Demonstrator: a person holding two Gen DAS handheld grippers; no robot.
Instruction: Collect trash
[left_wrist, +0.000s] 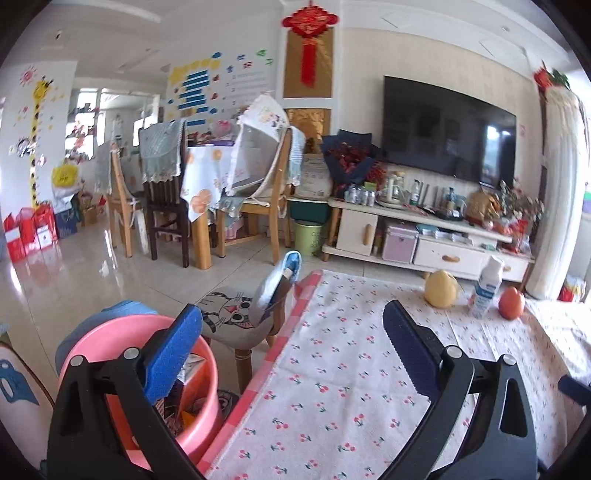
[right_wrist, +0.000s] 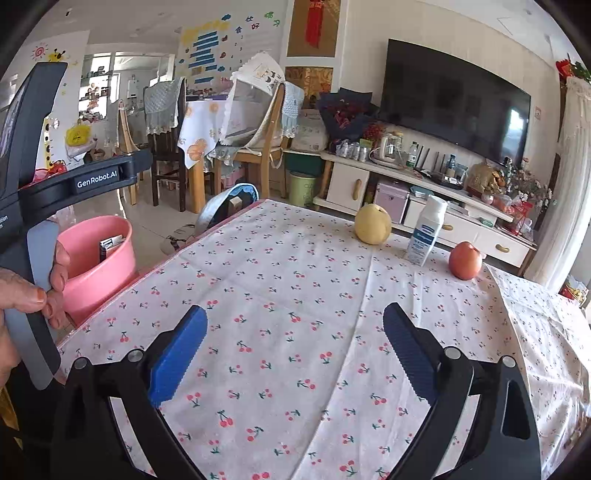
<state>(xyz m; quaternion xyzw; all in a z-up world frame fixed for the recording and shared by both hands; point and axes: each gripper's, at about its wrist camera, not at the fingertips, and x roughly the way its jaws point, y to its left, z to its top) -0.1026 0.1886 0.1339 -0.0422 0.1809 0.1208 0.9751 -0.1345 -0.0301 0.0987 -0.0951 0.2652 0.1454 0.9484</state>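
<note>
I held both grippers over the surface with jaws wide apart and nothing between them: left gripper at its left edge, above the pink bucket of trash; right gripper facing the bottle, pear and apple.

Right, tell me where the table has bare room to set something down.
The cherry-print tablecloth lies bare from both open grippers, left gripper and right gripper, up to the far edge. Crowded only at the far right: yellow pear, white bottle, red apple. The pink bucket borders the left edge.
</note>
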